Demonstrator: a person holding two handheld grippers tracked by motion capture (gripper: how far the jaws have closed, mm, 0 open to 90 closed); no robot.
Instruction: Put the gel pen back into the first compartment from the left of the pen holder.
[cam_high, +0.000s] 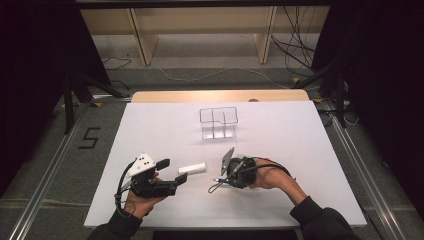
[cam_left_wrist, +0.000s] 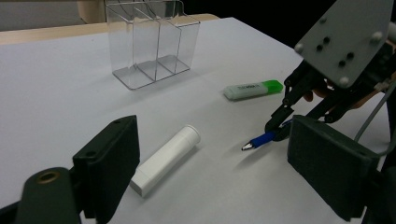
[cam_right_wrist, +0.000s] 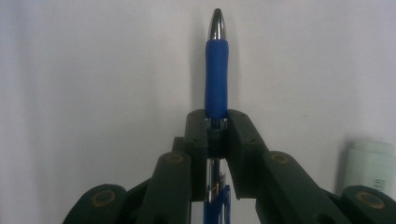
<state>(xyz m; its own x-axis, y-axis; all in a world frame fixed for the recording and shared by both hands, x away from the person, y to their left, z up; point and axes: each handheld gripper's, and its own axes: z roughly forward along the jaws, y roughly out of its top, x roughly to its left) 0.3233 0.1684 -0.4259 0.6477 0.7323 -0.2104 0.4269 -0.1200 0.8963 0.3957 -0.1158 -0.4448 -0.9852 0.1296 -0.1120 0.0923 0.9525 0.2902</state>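
Observation:
A blue pen (cam_right_wrist: 217, 70) with a silver tip is clamped between the jaws of my right gripper (cam_right_wrist: 217, 126), tip pointing away from the camera. From the left gripper view, the pen (cam_left_wrist: 259, 140) slants down with its tip close to the white tabletop, and the right gripper (cam_left_wrist: 278, 128) is shut on it. A white capped tube (cam_left_wrist: 166, 158) lies flat between the open jaws of my left gripper (cam_left_wrist: 219, 168), untouched. In the high view the left gripper (cam_high: 172, 170) sits just left of the tube (cam_high: 192, 168), and the right gripper (cam_high: 220, 180) just right of it.
A clear plastic organizer (cam_high: 218, 122) with three compartments stands empty at the middle of the white board (cam_high: 150, 125). A white marker with a green cap (cam_left_wrist: 252, 88) lies beside the right gripper. Floor, cables and wooden frames lie beyond the far table edge.

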